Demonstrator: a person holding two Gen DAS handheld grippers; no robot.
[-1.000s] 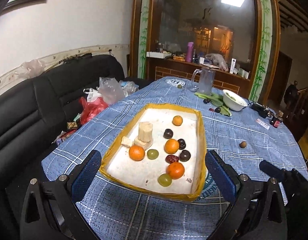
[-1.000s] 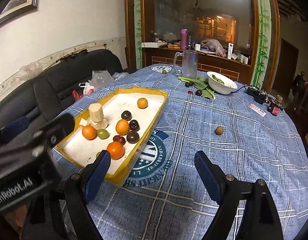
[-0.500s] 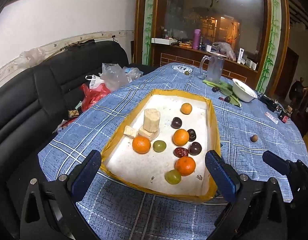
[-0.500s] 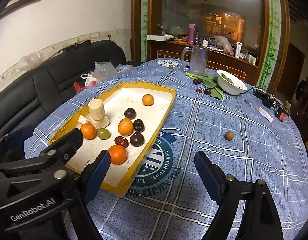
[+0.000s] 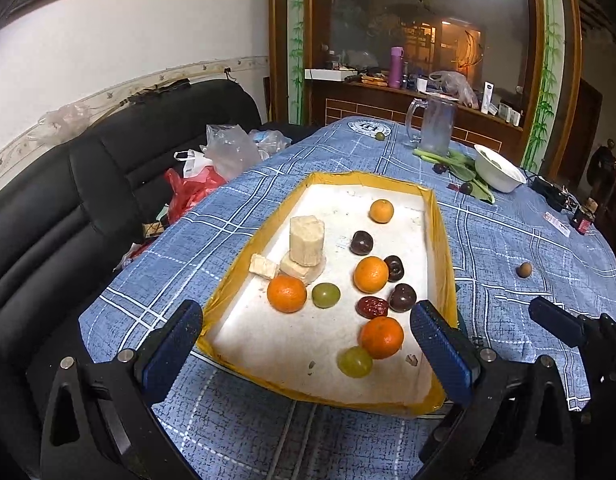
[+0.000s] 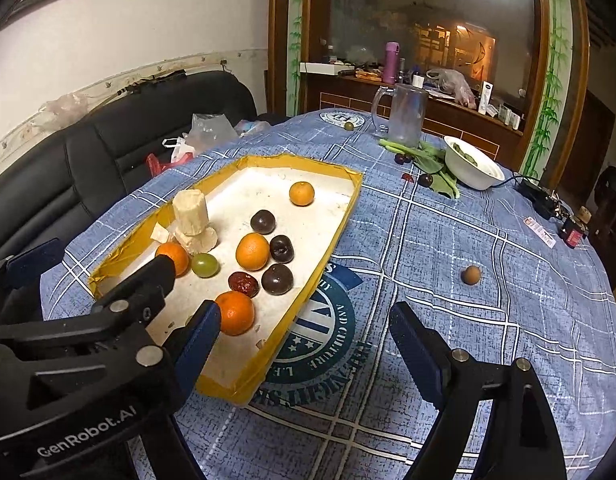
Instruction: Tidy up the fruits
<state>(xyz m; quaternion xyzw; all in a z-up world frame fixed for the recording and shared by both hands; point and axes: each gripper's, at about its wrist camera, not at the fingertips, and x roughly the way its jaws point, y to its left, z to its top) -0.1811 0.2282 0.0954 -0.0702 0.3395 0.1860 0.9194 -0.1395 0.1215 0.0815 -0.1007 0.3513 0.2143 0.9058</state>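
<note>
A yellow-rimmed tray [image 5: 244,256] sits on a blue checked tabletop [image 5: 508,248], holding 4 tangerines, 2 green grapes, 3 dark plums and a red date [image 5: 373,307]. The left gripper [image 5: 308,344] hovers at the tray's near end, the right gripper [image 6: 304,344] just right of it; both have jaws wide apart, holding nothing. The nearest tangerine [image 5: 381,337] looks light and firm; the nearest grape [image 5: 355,361] is probably soft and slippery. Grip either gently across its middle.

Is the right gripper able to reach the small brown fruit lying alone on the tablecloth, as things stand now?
Probably yes. The right gripper is open and empty, and the small brown fruit lies ahead of it on bare tablecloth, with nothing between them.
</note>
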